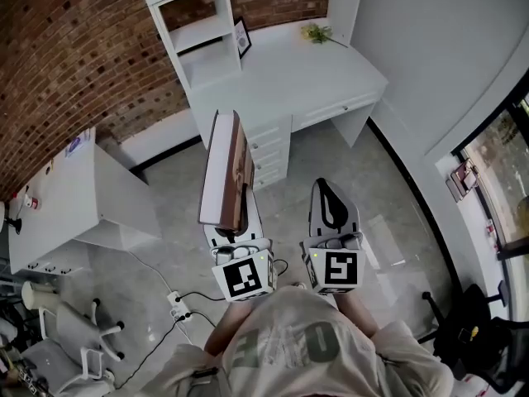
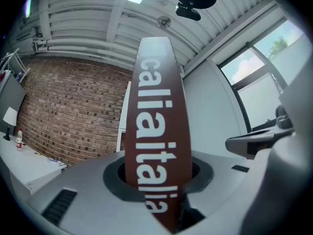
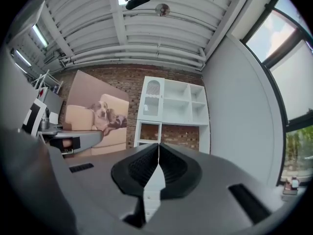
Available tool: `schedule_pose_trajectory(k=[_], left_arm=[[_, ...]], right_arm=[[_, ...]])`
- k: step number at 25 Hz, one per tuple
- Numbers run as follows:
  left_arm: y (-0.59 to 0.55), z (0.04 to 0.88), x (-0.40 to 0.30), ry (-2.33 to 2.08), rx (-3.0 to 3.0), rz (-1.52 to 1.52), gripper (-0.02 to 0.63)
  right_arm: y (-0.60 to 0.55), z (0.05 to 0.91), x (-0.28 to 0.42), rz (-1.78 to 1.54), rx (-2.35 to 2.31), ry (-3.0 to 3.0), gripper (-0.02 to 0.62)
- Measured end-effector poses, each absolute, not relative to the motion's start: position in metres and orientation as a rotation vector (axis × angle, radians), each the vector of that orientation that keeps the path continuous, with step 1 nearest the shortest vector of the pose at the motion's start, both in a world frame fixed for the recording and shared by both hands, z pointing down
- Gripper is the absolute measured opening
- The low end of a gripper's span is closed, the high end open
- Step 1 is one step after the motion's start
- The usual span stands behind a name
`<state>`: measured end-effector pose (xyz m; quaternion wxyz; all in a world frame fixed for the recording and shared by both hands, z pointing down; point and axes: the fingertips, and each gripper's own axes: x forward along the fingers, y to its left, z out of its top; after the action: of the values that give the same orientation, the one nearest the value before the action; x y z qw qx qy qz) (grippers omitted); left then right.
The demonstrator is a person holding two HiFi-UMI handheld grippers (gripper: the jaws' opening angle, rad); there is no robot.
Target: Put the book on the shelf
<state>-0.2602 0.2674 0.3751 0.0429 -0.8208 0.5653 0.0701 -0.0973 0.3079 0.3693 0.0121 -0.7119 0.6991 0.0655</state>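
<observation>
A large book [image 1: 225, 172] with a pale cover and brown spine stands upright in my left gripper [image 1: 235, 231], which is shut on its lower end. In the left gripper view the brown spine [image 2: 156, 126] with white letters fills the gap between the jaws of the left gripper [image 2: 157, 185]. My right gripper [image 1: 331, 212] hovers beside it, shut and holding nothing. In the right gripper view the pads of the right gripper [image 3: 158, 166] meet, and the book's dog-picture cover [image 3: 98, 114] shows at left. The white shelf unit [image 1: 197, 31] [image 3: 173, 109] stands ahead on a white desk [image 1: 289, 77].
A framed picture [image 1: 242, 37] and yellow flowers [image 1: 316, 33] sit on the desk. A white table [image 1: 74, 197] is at left, a power strip [image 1: 178, 302] lies on the grey floor, and a black chair [image 1: 471, 329] stands at lower right by the window.
</observation>
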Motion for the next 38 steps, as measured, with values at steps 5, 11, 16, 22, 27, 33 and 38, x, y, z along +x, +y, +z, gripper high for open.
schedule_pose_trajectory(k=[5, 11, 16, 22, 27, 33, 38], left_arm=[[0.253, 0.376, -0.277, 1.73, -2.516, 0.221, 0.15], [0.23, 0.378, -0.312, 1.744, -2.517, 0.255, 0.15], [0.2, 0.386, -0.322, 1.747, -2.534, 0.245, 0.15], [0.163, 0.392, -0.297, 1.721, -2.553, 0.246, 0.15], [0.098, 0.408, -0.25, 1.711, -2.568, 0.25, 0.15], [-0.005, 0.4, -0.171, 1.741, -2.522, 0.247, 0.15], [-0.1, 0.381, -0.116, 1.843, -2.445, 0.238, 0.15]], right_arm=[[0.294, 0.37, -0.109, 0.162, -2.188, 2.129, 0.017], [0.27, 0.379, -0.135, 0.193, -2.217, 2.123, 0.017], [0.258, 0.38, -0.133, 0.202, -2.26, 2.088, 0.017], [0.228, 0.407, -0.098, 0.111, -2.309, 2.055, 0.017], [0.17, 0.417, -0.061, 0.156, -2.272, 2.078, 0.017], [0.055, 0.419, 0.02, 0.13, -2.218, 2.13, 0.017], [-0.053, 0.395, 0.086, 0.172, -2.15, 2.226, 0.017]])
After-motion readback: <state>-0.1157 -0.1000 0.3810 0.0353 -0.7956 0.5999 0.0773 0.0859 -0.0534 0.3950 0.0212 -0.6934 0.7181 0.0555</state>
